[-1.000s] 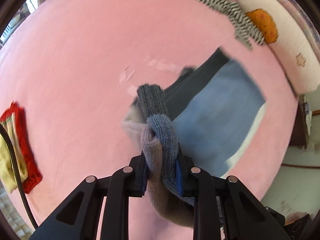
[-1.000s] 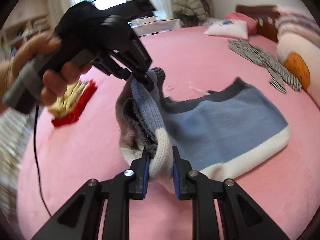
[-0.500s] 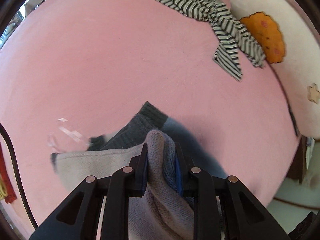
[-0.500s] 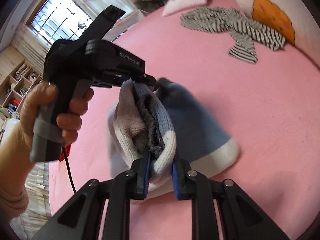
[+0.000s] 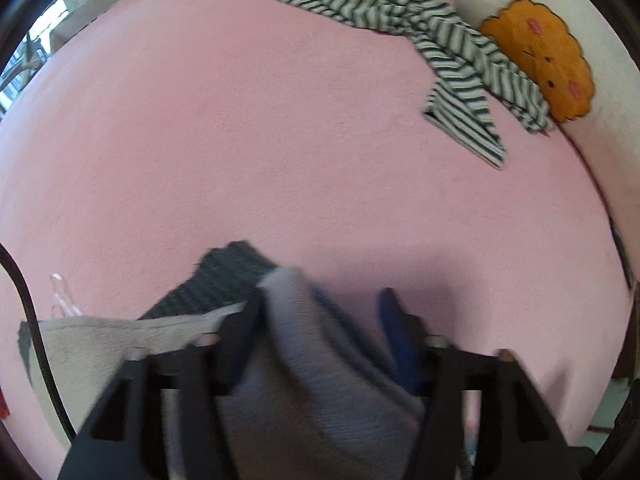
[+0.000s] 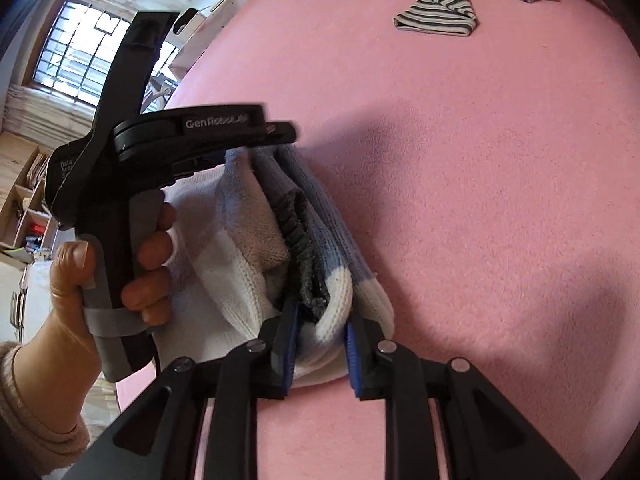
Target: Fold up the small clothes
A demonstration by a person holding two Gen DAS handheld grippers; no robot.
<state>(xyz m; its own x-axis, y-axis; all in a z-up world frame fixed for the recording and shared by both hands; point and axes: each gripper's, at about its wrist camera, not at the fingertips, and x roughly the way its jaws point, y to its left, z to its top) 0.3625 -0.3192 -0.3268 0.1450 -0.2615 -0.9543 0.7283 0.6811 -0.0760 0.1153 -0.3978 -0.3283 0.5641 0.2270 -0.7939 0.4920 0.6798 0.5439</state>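
A second ago the left gripper (image 5: 320, 320) was clamped on the knitted sweater (image 5: 328, 380), held up in the air; now its jaws are opening, the right one clear of the wool, and the folded sweater lies low on the pink bed (image 5: 280, 160). The right gripper (image 6: 320, 352), then clamped tight, is starting to open too, its jaws still pinching the white hem (image 6: 324, 340). To the left a barred window (image 6: 76, 56) and shelves (image 6: 24, 200); farther right a striped garment (image 5: 400, 32), then a white cushion (image 5: 600, 80) with an orange patch.
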